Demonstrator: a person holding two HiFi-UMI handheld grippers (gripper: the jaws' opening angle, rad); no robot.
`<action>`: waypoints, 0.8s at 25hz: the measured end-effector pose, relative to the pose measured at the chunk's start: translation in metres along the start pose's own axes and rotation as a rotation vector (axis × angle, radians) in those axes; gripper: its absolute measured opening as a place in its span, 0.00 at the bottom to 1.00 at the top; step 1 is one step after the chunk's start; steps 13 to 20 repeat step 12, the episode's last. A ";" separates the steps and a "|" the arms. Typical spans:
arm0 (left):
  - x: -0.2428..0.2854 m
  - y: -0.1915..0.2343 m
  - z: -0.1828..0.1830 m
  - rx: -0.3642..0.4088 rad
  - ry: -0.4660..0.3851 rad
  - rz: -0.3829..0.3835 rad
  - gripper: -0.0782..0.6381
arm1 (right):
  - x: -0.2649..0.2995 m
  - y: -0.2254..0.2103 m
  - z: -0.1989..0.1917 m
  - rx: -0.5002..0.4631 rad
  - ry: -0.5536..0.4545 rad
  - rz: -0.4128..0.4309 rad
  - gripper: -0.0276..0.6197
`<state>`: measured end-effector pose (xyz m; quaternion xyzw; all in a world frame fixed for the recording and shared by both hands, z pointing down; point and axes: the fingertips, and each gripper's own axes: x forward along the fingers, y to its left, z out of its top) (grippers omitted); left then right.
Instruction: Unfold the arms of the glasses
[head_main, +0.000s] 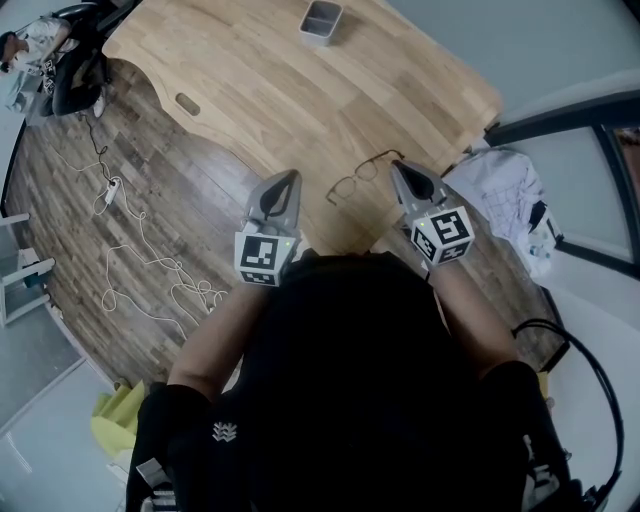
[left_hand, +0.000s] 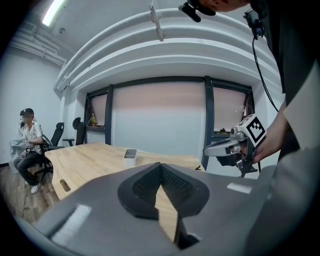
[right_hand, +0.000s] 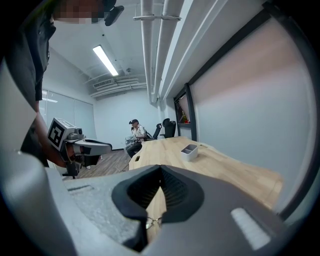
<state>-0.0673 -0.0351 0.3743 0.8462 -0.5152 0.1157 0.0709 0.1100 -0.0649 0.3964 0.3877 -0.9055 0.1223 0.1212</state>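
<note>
Thin dark wire glasses (head_main: 362, 173) lie on the pale wood-grain surface (head_main: 280, 90) by its near edge, just beside the right gripper (head_main: 398, 166). Only a sliver shows below its ribbed black fingers (right_hand: 177, 192). Both it and the left gripper (head_main: 290, 176) are closed on nothing; the glasses' arms are too small to make out.

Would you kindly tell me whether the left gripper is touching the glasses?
Apart. The head view shows a strip of bare table between the left gripper and the glasses.
</note>
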 end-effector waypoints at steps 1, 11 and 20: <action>0.000 0.000 0.000 -0.001 0.000 0.000 0.12 | 0.000 0.000 0.000 0.001 0.000 0.000 0.05; 0.002 -0.008 -0.011 -0.008 0.011 -0.017 0.12 | -0.001 -0.005 -0.004 -0.001 0.009 -0.012 0.05; 0.002 -0.009 -0.012 -0.007 0.012 -0.022 0.12 | -0.001 -0.006 -0.004 -0.001 0.009 -0.016 0.05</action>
